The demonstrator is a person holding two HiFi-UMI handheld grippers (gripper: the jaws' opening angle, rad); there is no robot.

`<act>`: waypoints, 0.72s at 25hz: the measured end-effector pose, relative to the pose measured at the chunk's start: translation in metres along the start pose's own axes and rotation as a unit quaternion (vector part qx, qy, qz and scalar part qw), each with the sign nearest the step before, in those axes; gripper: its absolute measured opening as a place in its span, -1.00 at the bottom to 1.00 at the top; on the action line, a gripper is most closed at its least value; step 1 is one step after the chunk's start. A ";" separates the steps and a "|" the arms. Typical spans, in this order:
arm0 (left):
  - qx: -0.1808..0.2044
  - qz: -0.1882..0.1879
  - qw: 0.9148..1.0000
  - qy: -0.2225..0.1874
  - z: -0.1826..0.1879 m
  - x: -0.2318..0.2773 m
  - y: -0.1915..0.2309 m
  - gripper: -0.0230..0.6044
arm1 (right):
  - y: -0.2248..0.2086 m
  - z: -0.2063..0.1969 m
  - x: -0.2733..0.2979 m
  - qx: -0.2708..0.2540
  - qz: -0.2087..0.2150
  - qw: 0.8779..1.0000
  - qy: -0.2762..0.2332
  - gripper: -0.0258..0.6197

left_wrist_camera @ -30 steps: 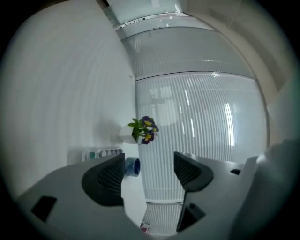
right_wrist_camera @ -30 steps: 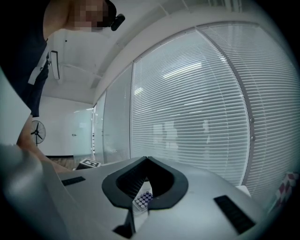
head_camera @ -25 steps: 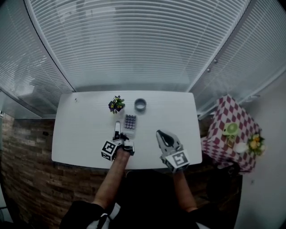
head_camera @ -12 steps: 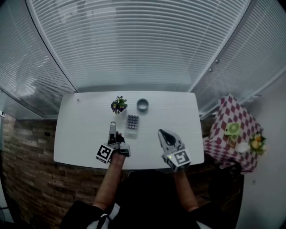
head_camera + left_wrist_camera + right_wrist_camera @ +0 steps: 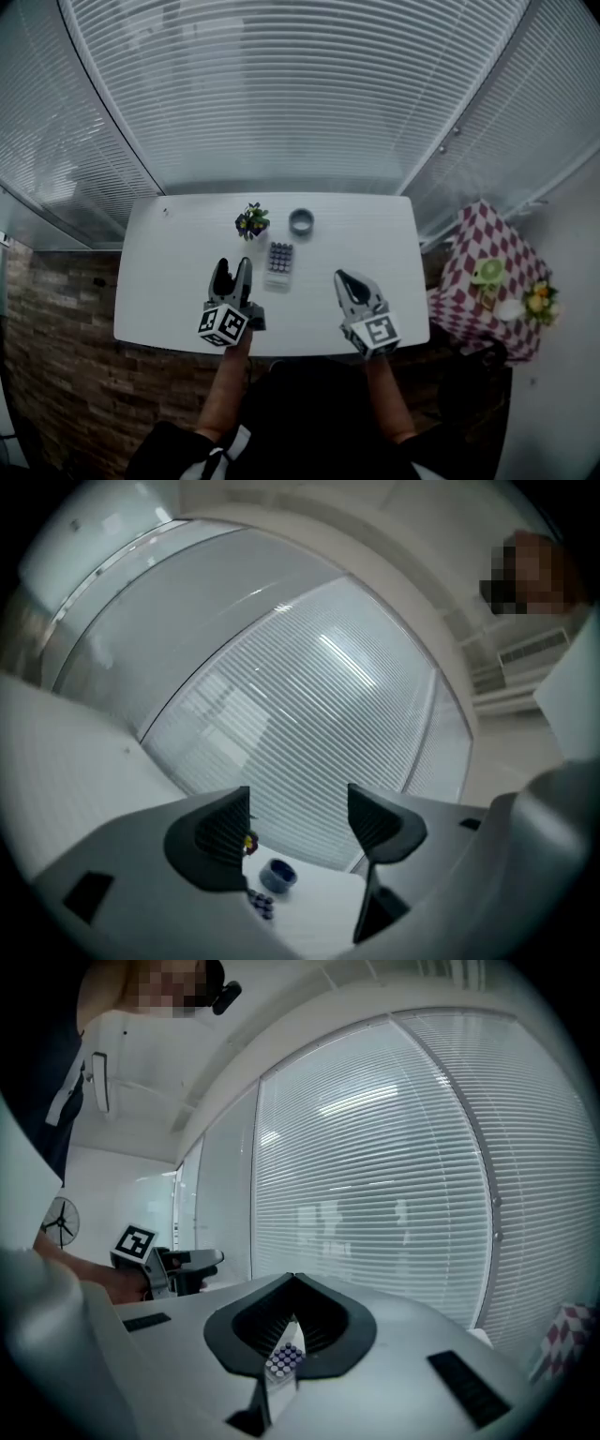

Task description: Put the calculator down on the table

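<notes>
The calculator, pale with dark round keys, lies flat on the white table, apart from both grippers. My left gripper hovers just left of and nearer than it, jaws spread wide with nothing between them. The left gripper view shows that gripper open, with a corner of the calculator low in the gap. My right gripper is over the table's near right, shut and empty. In the right gripper view the right gripper's tips meet, and the calculator shows through the slit below them.
A small potted plant and a grey-blue tape roll stand behind the calculator near the table's far edge. White blinds wall in the back. A checkered side table with small items stands to the right.
My left gripper has drawn back to the left, away from the calculator, and its jaws have spread apart. The calculator stays flat on the table. The right gripper has barely moved.
</notes>
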State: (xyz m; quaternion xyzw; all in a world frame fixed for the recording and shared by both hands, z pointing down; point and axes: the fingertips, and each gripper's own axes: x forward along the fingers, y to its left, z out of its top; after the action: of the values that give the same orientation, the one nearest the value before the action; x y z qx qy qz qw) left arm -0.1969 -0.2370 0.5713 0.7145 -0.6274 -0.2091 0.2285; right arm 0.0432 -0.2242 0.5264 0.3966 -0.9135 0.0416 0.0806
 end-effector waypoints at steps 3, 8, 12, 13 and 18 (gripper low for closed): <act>0.132 0.000 0.991 0.011 0.014 -0.003 -0.011 0.04 | 0.005 0.004 0.001 -0.005 0.003 1.000 -0.004 -0.90; 0.265 -0.016 0.964 0.012 0.037 -0.009 -0.039 0.04 | 0.007 0.005 0.003 -0.021 0.002 1.000 -0.005 -0.90; 0.348 -0.028 0.936 0.040 0.038 -0.016 -0.054 0.04 | 0.007 0.005 0.001 -0.016 0.000 1.000 -0.006 -0.90; 0.359 -0.030 0.932 0.040 0.038 -0.018 -0.055 0.04 | 0.007 0.004 0.001 -0.013 -0.001 1.000 -0.007 -0.90; 0.349 -0.035 0.936 0.023 0.038 -0.026 -0.051 0.03 | 0.006 0.004 0.001 -0.012 -0.003 1.000 -0.011 -0.90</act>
State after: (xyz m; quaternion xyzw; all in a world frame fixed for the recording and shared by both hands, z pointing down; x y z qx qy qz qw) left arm -0.1818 -0.2078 0.5107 0.7753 -0.6302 0.0313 -0.0280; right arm 0.0375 -0.2209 0.5224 0.3987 -0.9136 0.0262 0.0753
